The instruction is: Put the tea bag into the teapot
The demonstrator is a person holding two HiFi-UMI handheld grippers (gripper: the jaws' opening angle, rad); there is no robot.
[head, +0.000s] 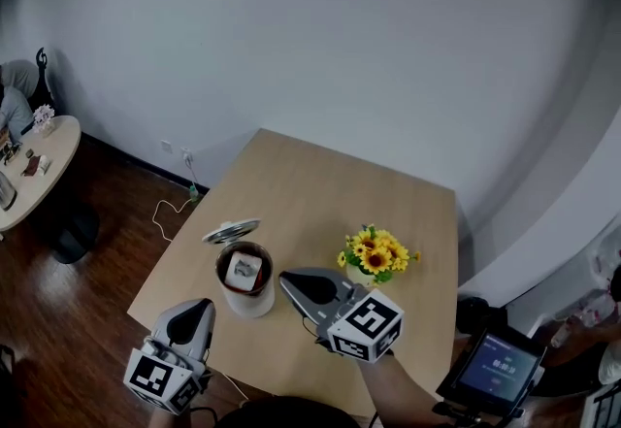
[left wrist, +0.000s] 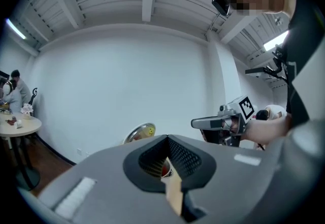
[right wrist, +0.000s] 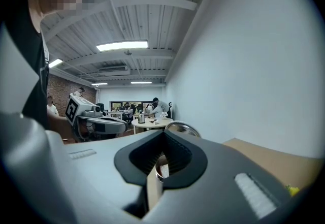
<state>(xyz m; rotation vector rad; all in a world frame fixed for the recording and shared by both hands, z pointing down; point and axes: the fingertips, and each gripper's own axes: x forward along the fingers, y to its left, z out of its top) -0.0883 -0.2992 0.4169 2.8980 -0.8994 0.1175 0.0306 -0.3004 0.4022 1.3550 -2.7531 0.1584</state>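
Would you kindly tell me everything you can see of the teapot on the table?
The teapot is a round white vessel, ceramic by its look, standing upright on the wooden table, toward the person's side. It is open: its shiny metal lid rests tilted just behind it. Inside it looks dark, with a pale square tea bag in it. No spout or handle shows.

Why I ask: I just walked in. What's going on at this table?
A person holds two grippers over a light wooden table. A pale square tea bag lies inside the open round dark teapot; its shiny round lid sits just behind. The left gripper and right gripper hover beside the teapot, jaws shut, empty. Yellow flowers in a pot stand to its right.
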